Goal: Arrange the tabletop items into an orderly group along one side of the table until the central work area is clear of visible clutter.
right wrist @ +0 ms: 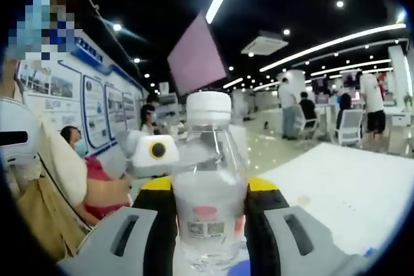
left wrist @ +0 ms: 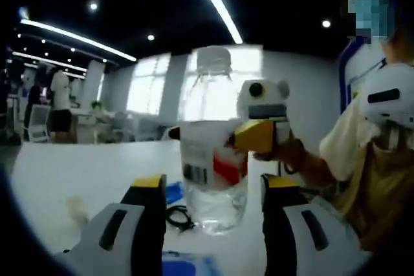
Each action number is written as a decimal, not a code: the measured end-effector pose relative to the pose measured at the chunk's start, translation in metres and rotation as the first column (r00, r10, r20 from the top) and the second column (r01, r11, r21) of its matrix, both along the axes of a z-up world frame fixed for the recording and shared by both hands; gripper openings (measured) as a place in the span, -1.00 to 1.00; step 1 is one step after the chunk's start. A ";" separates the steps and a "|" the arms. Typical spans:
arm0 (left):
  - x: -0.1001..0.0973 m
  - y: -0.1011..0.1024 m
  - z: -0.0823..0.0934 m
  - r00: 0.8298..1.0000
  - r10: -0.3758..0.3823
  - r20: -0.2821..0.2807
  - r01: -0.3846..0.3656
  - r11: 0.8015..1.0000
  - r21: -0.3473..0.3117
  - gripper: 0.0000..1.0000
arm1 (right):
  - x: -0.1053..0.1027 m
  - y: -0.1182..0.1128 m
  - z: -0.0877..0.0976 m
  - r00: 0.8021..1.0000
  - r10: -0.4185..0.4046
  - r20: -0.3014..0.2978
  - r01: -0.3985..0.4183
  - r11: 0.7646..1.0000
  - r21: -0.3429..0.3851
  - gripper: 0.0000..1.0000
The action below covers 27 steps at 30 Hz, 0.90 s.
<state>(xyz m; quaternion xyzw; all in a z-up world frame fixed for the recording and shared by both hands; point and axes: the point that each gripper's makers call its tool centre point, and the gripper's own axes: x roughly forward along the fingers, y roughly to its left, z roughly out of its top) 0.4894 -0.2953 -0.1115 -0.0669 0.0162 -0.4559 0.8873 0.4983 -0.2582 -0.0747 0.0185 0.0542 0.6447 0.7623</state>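
Where the white worktop runs back from the cameras, it meets an open office hall with a black ceiling, long strip lights and bright windows on the far wall. In the right gripper view the worktop lies to the right, with office chairs and standing people beyond it, and display boards line the wall to the left. A person in a tan apron stands at the worktop's edge.

The clear plastic bottle is upright and raised off the worktop, holding water in its lower part, with a white cap and a white label bearing a red patch and a barcode. In the right gripper view the bottle sits between that view's own two jaws. The right gripper has its yellow-tipped jaws pressed against the label band on both sides, clamped on the bottle; it enters the left gripper view from the right, touching the bottle at the label. The left gripper has its jaws spread apart, one on each side of the bottle's base, not touching it. A black cable and a blue object lie on the worktop below the bottle.
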 end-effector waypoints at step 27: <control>0.032 0.013 -0.012 0.903 0.430 0.022 -0.430 0.898 0.098 0.06 | 0.022 0.004 -0.010 0.976 -0.193 0.098 0.196 0.980 -0.024 -0.21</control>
